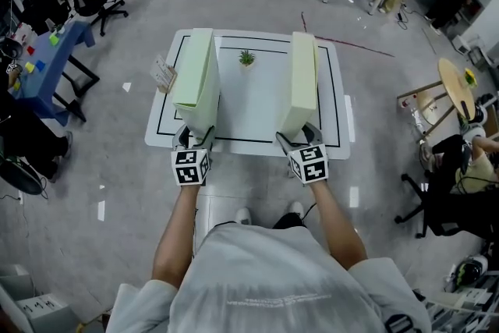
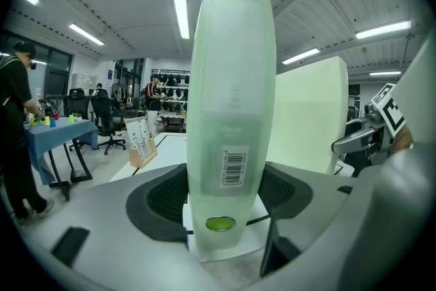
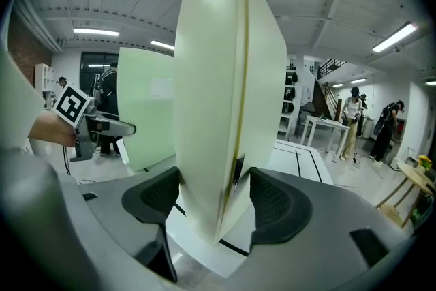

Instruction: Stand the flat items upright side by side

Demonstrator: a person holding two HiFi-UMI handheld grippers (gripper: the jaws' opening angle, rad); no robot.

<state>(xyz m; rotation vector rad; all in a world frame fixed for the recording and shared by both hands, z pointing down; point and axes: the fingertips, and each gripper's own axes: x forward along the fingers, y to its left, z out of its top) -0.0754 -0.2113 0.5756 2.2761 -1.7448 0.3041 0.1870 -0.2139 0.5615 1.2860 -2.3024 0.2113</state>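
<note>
head view shows two tall flat boxes standing up on the white table [image 1: 257,125], well apart. my left gripper [image 1: 195,138] is squeezed on the low near edge of the green box [image 1: 196,78], one pad on each wide side. my right gripper [image 1: 300,138] is squeezed the same way on the cream box [image 1: 300,82]. i think they are light and stiff, so they won't bend. their sides look smooth and could slip. they are tall and thin, so they could tip. holding low on both wide sides seems best.
</note>
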